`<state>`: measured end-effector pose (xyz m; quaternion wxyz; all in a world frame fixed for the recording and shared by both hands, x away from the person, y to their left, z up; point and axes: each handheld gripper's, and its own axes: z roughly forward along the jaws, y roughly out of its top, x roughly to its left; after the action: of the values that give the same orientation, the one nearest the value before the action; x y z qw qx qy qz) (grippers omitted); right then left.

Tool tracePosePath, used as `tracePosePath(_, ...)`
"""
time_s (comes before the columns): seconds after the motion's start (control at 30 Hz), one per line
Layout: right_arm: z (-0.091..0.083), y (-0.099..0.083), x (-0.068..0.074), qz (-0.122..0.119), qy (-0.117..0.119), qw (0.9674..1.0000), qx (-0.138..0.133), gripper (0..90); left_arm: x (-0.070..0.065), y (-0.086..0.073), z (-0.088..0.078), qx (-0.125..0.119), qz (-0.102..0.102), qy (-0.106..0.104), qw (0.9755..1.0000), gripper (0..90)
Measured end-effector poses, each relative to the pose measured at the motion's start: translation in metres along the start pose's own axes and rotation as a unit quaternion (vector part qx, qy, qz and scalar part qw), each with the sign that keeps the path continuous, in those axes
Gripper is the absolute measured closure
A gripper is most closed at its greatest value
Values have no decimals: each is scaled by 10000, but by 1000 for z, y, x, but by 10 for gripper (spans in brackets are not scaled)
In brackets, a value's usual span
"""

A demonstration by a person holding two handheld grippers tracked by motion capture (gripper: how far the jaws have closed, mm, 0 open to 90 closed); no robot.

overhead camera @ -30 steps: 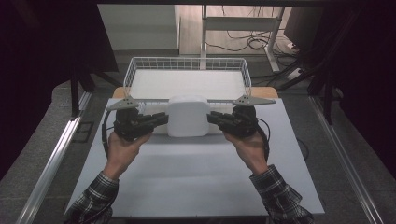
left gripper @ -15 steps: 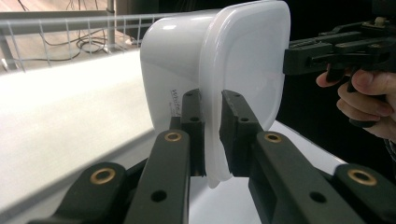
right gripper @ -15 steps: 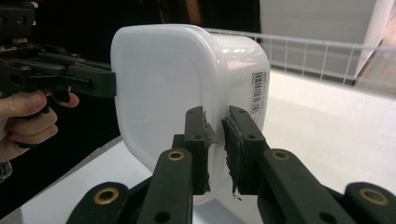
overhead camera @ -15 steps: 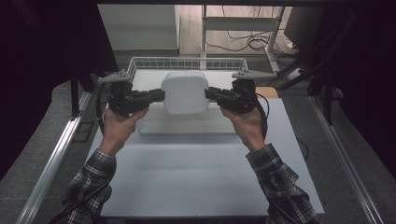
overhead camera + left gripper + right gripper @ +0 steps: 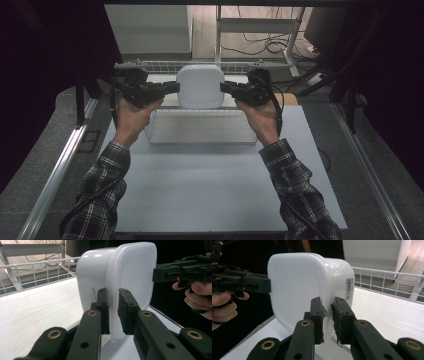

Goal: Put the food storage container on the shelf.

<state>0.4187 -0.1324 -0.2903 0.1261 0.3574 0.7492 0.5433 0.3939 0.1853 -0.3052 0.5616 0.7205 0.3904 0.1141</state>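
Item one, a white table [image 5: 210, 195], is set with a white wire basket [image 5: 200, 127] at its far end. Item two, a white lidded plastic container [image 5: 200, 86], is held in the air above the basket, lid turned toward the person. Its rim is clamped at opposite edges by the left gripper [image 5: 172, 88] and the right gripper [image 5: 226, 89], jaws closed on it.

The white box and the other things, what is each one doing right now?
White box: lid on, tipped on its side, held in the air above the basket.
Left claw: shut on the box's rim.
Right claw: shut on the opposite rim.
Wire basket: on the table, nothing inside.
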Motion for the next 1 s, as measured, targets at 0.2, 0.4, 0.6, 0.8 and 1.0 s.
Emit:
tracePosePath(0.2, 8, 1, -5, 49, -117, 9999, 74, 770, 6, -1, 9, 27, -107, 44, 9999, 791)
tracePosePath(0.4, 12, 3, -8, 111, -146, 9998, 109, 765, 10, 0, 14, -25, -201, 75, 9998, 778)
tracePosePath(0.6, 19, 3, -11, 149, -186, 9996, 164, 730, 13, 1, 18, -40, -242, 65, 9997, 731)
tracePosePath(0.8, 24, 5, -12, 105, -266, 9995, 128, 699, 15, 3, 21, -49, -259, 85, 9996, 690)
tracePosePath(1.0, 29, 7, -11, 52, -300, 9995, 129, 650, 15, 4, 26, -4, -186, 203, 9996, 611)
